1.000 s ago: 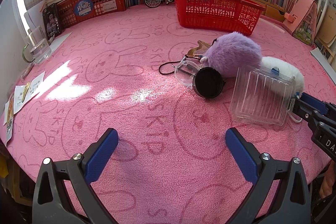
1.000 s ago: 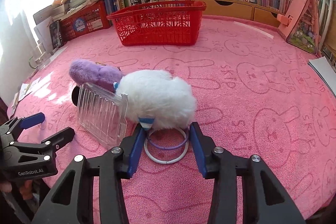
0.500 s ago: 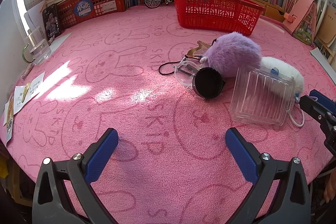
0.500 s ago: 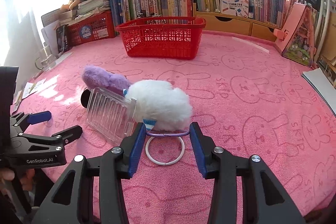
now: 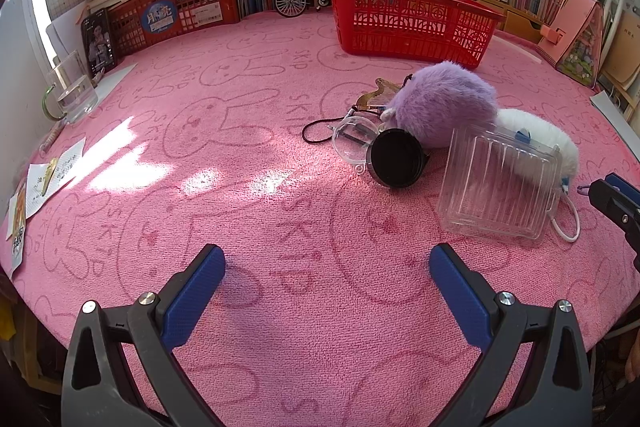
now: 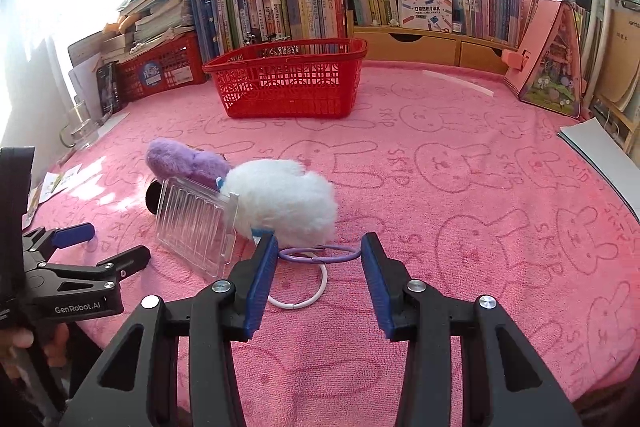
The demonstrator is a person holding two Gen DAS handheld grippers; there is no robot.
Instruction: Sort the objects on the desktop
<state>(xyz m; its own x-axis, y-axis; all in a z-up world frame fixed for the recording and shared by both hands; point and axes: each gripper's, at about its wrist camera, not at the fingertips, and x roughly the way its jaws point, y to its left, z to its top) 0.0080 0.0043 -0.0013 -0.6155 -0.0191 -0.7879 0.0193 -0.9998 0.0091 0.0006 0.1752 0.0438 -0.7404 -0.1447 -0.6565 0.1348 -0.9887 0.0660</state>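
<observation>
Right here between my right gripper (image 6: 320, 247) pads sits a purple ring (image 6: 348, 257). It spans the gap from one blue pad to the other, and the pads are pressed onto its two sides, as narrow as they go. A white ring (image 6: 298, 305) lies flat on the pink cloth (image 6: 460, 227) just beneath and slightly nearer to me, its far edge overlapping the purple one in my view.

Just beyond the rings is a white plush (image 6: 284, 199), its near edge right at the purple ring. Whether the ring is tied to it I cannot tell. Leaning against the plush's left side is a clear ribbed plastic case (image 6: 196, 227), tilted up on edge. Behind that lies a purple plush (image 6: 180, 161), touching the white one.

My left gripper (image 5: 326, 279) hovers over bare cloth with its fingers spread wide and nothing between them. From there I see a black round disc (image 5: 396, 163) and a clear round lid (image 5: 354, 139) just beside the purple plush, with a thin black cord (image 5: 316, 127) curling off them and a small comb (image 5: 376, 95) behind.

Farther back stands the red basket (image 6: 288, 91), well apart from the pile. Behind it, a row of books (image 6: 280, 11) lines the back edge of the table.
</observation>
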